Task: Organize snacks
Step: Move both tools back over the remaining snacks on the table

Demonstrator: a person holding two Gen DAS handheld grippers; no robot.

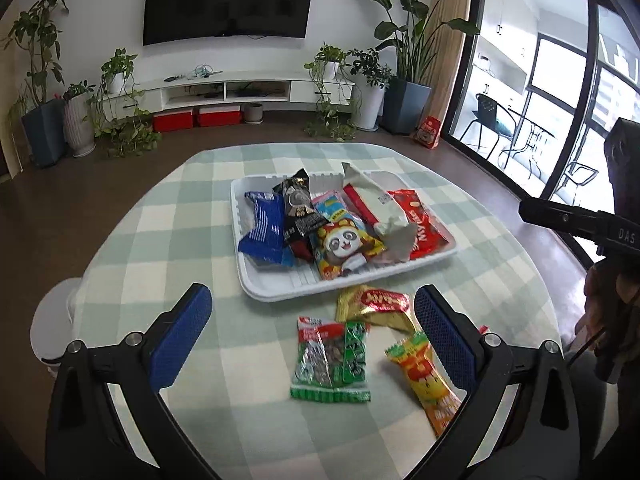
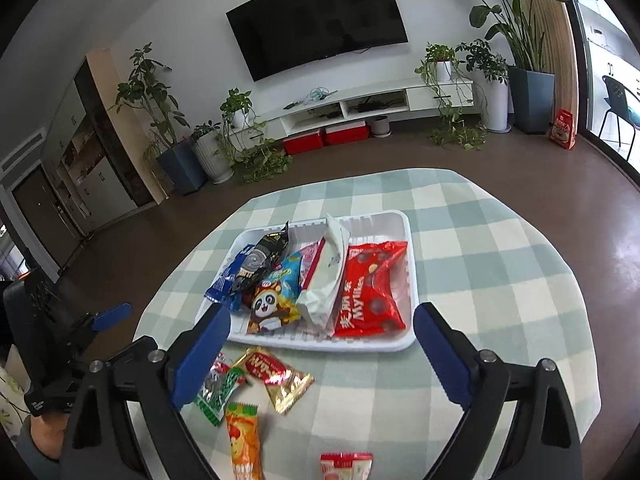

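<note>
Inspection of the checked tablecloth (image 1: pixel 168 240), taken left to right.

Left gripper (image 1: pixel 312 332): jaws spread wide, nothing between the pads, hovering short of the loose packets. Right gripper (image 2: pixel 320 356): likewise spread wide and empty, held above the near edge of the tray.

White plastic tray (image 1: pixel 280 300): loaded. Contents from the left: a blue packet (image 1: pixel 262 232), a black packet (image 1: pixel 298 208) propped on it, a panda-print packet (image 1: pixel 344 248) at the front, a crumpled white wrapper (image 1: pixel 384 208) standing up behind it, and a red Mylikes bag (image 1: pixel 424 224) lying flat at the right end. The packets overlap and lean on one another; they are piled, not laid in rows.

Outstanding, on the cloth in front of the tray: a green-and-red seed packet (image 1: pixel 330 360), a gold-and-red wafer packet (image 1: pixel 380 306) just beside the tray rim, an orange sachet (image 1: pixel 426 380) lying partly under the left gripper's right finger, and, in the right wrist view only, a small red-and-white packet (image 2: pixel 346 466) at the near table edge.

Judgement: well past halfway, with five items stowed and four still loose. All wrappers look sealed, glossy and crinkled; likely slippery and easily crushed
</note>
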